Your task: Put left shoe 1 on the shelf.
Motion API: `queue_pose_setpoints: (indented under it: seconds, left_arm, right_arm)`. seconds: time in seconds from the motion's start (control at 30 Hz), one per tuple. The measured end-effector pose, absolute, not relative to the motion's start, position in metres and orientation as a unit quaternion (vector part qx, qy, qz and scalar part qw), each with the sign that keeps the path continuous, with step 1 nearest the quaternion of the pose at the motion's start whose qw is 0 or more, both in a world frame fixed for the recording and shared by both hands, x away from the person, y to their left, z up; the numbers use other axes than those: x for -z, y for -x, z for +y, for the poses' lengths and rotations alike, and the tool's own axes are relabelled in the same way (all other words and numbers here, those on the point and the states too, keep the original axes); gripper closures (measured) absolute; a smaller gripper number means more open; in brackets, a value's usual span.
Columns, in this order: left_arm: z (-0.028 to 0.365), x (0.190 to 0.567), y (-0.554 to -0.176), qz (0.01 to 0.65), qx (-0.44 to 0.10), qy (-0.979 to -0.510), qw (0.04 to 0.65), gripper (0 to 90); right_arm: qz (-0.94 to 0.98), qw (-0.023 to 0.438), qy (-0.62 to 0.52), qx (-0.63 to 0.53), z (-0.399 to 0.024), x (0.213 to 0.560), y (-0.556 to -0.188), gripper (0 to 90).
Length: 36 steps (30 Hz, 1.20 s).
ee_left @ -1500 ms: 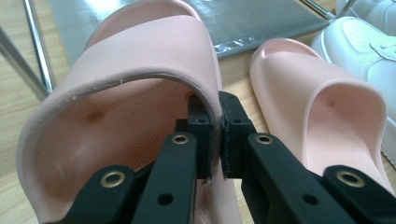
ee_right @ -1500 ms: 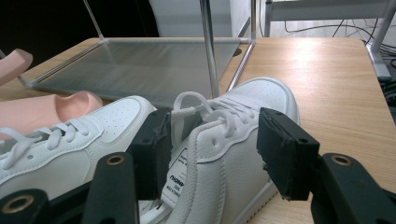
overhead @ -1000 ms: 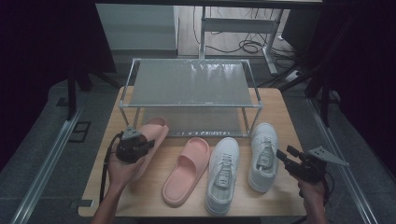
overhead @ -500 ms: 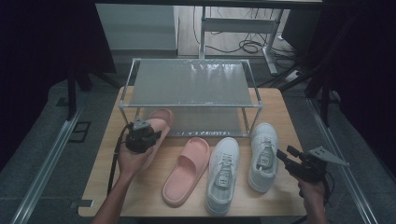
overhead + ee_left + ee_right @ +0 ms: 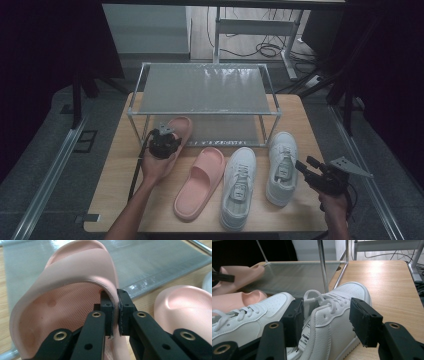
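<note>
Left gripper is pinching the strap edge of one pink slide, jaws nearly pressed together on the thin wall. In the high view that slide is lying with its toe at the front edge of the rack's lower shelf. Advice: be keeping the pinch firm, toe level, sliding straight in between the front posts; the strap is likely flexing, so go slowly. Right gripper is sitting spread around the nearer sneaker, pads apparently clear of it. The second slide is lying on the table.
</note>
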State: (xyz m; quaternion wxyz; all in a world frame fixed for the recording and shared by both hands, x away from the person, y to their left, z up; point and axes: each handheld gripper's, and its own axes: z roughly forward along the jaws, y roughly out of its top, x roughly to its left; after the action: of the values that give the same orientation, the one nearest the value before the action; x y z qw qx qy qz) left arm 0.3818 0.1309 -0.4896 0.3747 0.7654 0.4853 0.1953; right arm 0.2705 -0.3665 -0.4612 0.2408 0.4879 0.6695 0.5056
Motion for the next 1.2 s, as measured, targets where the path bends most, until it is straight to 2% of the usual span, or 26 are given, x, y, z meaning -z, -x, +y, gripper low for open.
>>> queue_pose_setpoints:
  seconds: [0.77,0.8,0.9,1.0,1.2]
  left_arm:
    - [0.093,0.509,-0.413,0.487,-0.23,-0.757,0.37,84.3]
    - [0.093,0.51,-0.413,0.486,-0.229,-0.757,0.372,82.3]
    - [0.092,0.507,-0.41,0.481,-0.226,-0.766,0.361,62.9]
    - [0.095,0.498,-0.403,0.483,-0.223,-0.763,0.367,50.1]
    - [0.103,0.476,-0.383,0.467,-0.208,-0.772,0.378,46.2]
  right_arm:
    - [0.675,0.24,-0.476,-0.51,-0.364,0.46,-0.269,45.8]
    - [0.676,0.24,-0.475,-0.51,-0.363,0.46,-0.268,45.8]
    - [0.676,0.241,-0.474,-0.51,-0.363,0.46,-0.268,45.8]
    - [0.675,0.24,-0.476,-0.51,-0.363,0.459,-0.268,45.8]
    - [0.675,0.242,-0.474,-0.51,-0.363,0.458,-0.267,45.8]
